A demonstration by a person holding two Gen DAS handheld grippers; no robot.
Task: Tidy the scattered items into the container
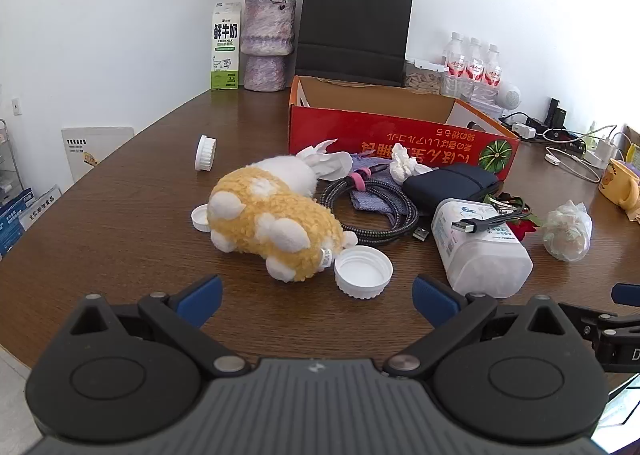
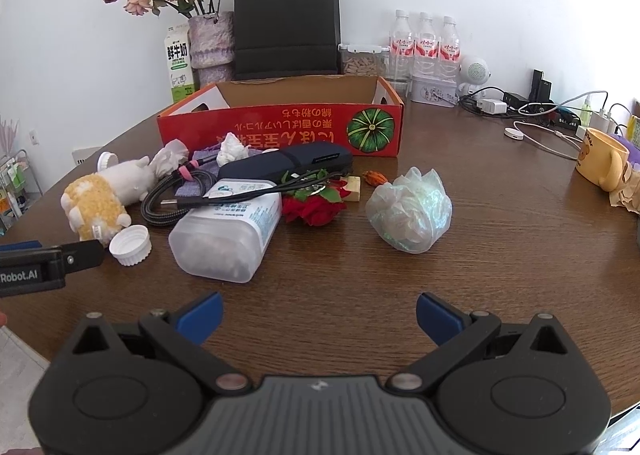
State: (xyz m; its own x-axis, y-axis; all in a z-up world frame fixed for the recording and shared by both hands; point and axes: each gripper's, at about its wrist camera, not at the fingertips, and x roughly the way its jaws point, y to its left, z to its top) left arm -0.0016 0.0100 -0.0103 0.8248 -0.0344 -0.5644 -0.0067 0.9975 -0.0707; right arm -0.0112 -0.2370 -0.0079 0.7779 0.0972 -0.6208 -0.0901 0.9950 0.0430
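Note:
An open red cardboard box [image 1: 384,135] [image 2: 280,127] stands at the back of the brown table. In front of it lie a yellow and white plush toy [image 1: 268,215] [image 2: 96,199], white caps [image 1: 362,271] [image 2: 130,245], a coiled braided cable [image 1: 372,207], a dark pouch [image 1: 452,183] [image 2: 288,163], a clear plastic jar [image 1: 480,247] [image 2: 228,231] on its side, a red flower [image 2: 312,207], crumpled tissues [image 1: 402,165] and a scrunched plastic bag [image 1: 568,231] [image 2: 410,211]. My left gripper [image 1: 316,299] is open and empty just short of the plush and cap. My right gripper [image 2: 320,315] is open and empty before the jar and bag.
A black paper bag [image 1: 356,23], a vase of dried roses [image 1: 268,43], a milk carton [image 1: 226,51] and water bottles [image 2: 426,43] line the back wall. A yellow mug [image 2: 602,159], chargers and cables [image 2: 540,123] sit at the right. The table's round edge runs along the left.

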